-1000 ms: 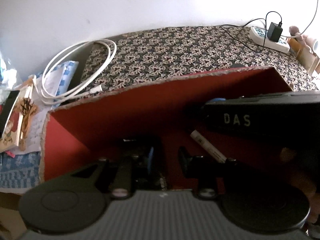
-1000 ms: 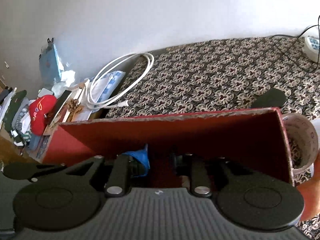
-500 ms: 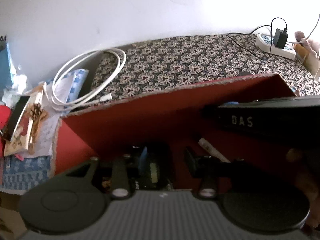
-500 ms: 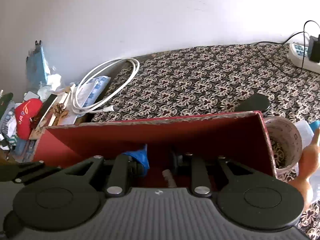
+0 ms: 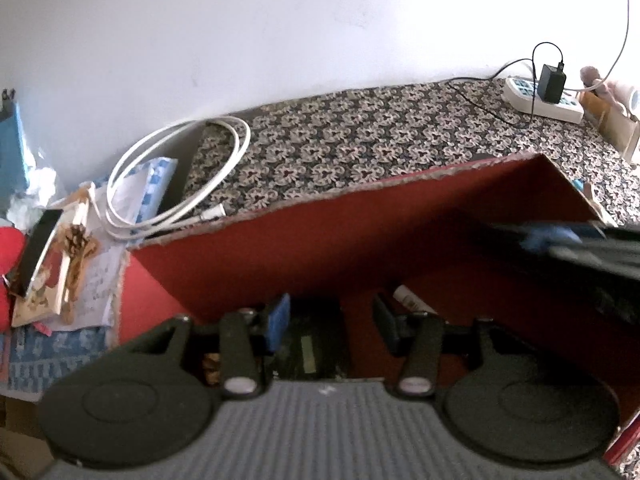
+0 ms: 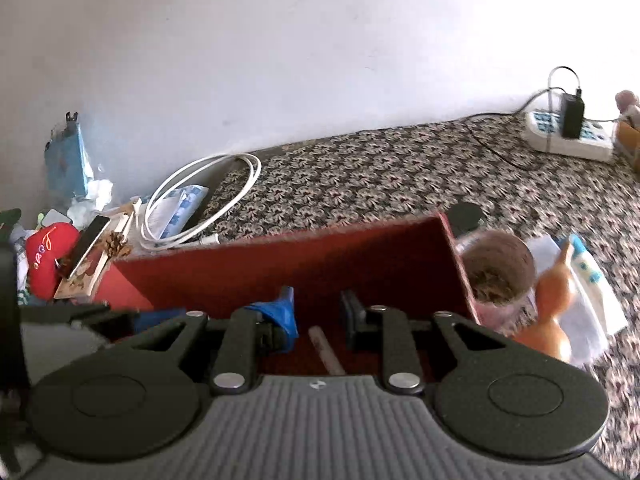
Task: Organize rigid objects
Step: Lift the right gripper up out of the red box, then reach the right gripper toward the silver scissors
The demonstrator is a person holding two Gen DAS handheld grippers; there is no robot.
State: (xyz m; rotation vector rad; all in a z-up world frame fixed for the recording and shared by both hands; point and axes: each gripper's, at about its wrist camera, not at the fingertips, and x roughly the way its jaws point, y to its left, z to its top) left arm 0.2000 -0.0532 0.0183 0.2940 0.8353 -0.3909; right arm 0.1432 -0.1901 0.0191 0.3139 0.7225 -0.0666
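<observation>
Left wrist view: the left tool hangs over the near end of the red box, which sits on the patterned desk. Its jaws are opening, with nothing pinched; directly below the gap a dark rectangular device lies on the box floor, apparently just let go. Its long axis seems to run near to far, though most of it is hidden by the tool body. To the right a white marker lies in the box, only its far end showing, pointing far-left. At the right edge the right tool appears as a blurred dark shape with a bit of blue on it.

Right wrist view: the right tool is above the same box, now seen from its right end. The pads stand apart in the frame with only air between them, so I judge it empty; it reads as nearly clenched. The marker lies below the gap, long axis near to far, leaning slightly left at its far end.

Progress, as a judgement: two items are boxed. Outside, right of the box, wait a patterned cup, an orange gourd-shaped figure and a black oval object. The white cable stays far-left.
</observation>
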